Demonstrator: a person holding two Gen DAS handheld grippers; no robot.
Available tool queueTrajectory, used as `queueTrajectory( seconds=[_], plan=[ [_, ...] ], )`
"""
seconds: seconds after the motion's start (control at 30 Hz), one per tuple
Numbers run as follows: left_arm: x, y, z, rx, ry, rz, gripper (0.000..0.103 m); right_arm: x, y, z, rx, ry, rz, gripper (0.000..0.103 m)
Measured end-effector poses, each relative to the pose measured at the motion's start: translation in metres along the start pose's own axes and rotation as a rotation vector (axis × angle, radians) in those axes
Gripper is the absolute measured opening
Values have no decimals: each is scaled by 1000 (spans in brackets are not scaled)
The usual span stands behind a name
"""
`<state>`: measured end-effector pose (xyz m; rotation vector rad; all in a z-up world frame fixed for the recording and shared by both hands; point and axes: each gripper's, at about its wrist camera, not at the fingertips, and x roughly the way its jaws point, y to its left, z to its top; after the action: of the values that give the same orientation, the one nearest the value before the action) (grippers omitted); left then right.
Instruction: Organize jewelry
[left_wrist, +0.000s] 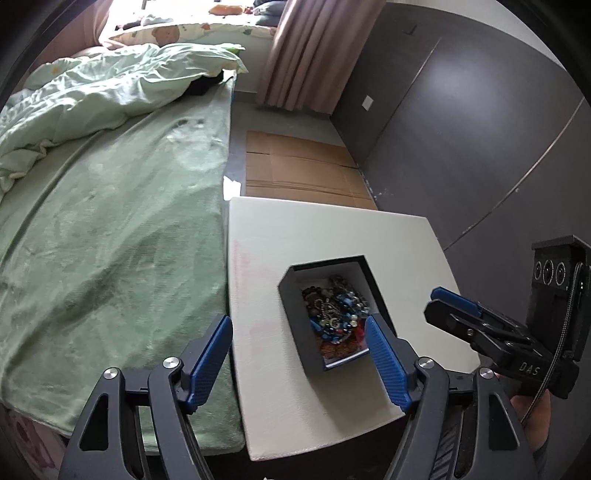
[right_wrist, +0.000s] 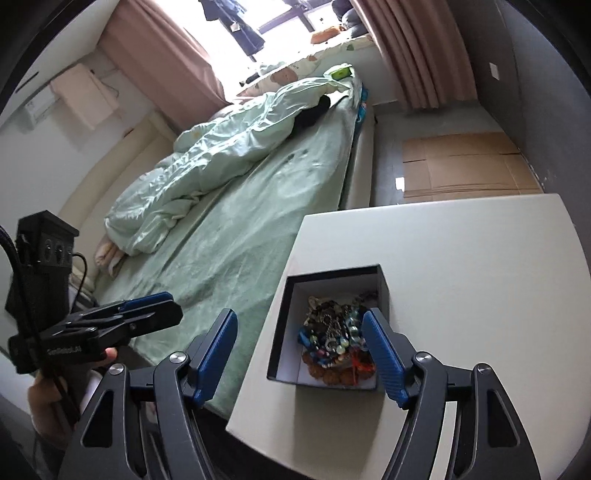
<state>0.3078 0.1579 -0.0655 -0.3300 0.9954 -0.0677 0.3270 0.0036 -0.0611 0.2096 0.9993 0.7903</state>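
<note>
Home bedroom: bed (right_wrist: 258, 206) with rumpled green duvet (right_wrist: 229, 147), pink curtains (right_wrist: 162, 62), window.

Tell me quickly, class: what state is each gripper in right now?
Left gripper: open, holding nothing, above the table edge beside the jewelry box.
Right gripper: open, holding nothing, near the same box.

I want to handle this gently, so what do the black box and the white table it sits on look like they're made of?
The black box looks like matte paperboard: thin straight walls, white lining inside, no shine. The white table looks like painted or laminated board: smooth, flat, faint sheen, though the look leaves the core open.
</note>
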Motion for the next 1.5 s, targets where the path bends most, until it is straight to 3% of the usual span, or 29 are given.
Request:
queueTrajectory(
  seconds=[0.13, 0.2, 0.37, 0.47, 0.6, 0.7, 1.1, 1.5],
  plan=[
    [-1, -14, -3, 21, -5, -27, 78, -19, -11, -12, 49, -24, -17, 72],
    [-3, -21, -6, 32, -15, -37, 87, -27, -13, -17, 57, -30, -33, 82],
    [-8, -40, -16, 39, -40, -53, 88, -55, -19, -33, 57, -64, -77, 85],
    [-16, -51, -23, 39, -67, -52, 90, -70, -25, -44, 67, -80, -94, 97],
    [-29, -64, -31, 35, -105, -59, 101, -89, -29, -52, 76, -106, -110, 99],
    [-44, -78, -40, 50, -146, -48, 103, -111, -30, -59, 88, -147, -137, 103],
    [-103, -131, -89, 97, -268, -52, 103, -193, -20, -88, 55, -258, -198, 103],
    [-146, -163, -138, 132, -335, -50, 103, -249, 0, -126, 26, -290, -165, 103]
  ],
)
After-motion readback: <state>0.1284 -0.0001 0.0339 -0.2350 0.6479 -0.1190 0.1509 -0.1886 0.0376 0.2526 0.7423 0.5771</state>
